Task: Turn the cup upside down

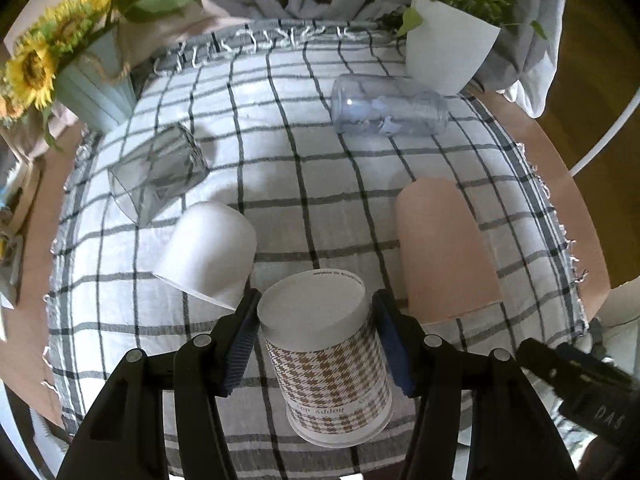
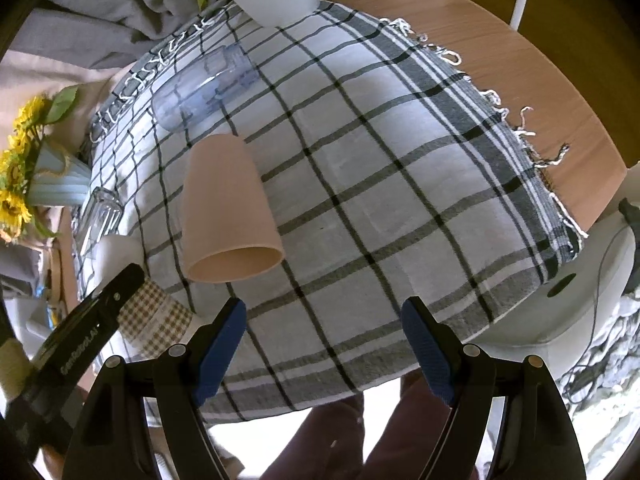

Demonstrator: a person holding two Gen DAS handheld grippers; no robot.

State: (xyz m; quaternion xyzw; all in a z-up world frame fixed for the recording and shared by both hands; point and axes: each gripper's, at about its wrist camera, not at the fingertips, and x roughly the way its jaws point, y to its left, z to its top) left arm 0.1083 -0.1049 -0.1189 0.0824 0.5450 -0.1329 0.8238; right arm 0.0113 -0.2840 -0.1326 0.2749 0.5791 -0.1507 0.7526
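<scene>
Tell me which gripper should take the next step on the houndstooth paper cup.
Left. The left gripper already brackets the inverted houndstooth paper cup, while the right gripper hangs open over bare checked tablecloth, holding nothing.

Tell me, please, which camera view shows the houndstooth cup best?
The left wrist view: the houndstooth cup stands base-up, whole, between the left gripper's fingers. The right wrist view shows only a patch of its pattern behind the left gripper's arm.

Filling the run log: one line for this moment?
left gripper: straddling inverted houndstooth cup, contact unclear | right gripper: open, empty | pink cup: on its side
</scene>
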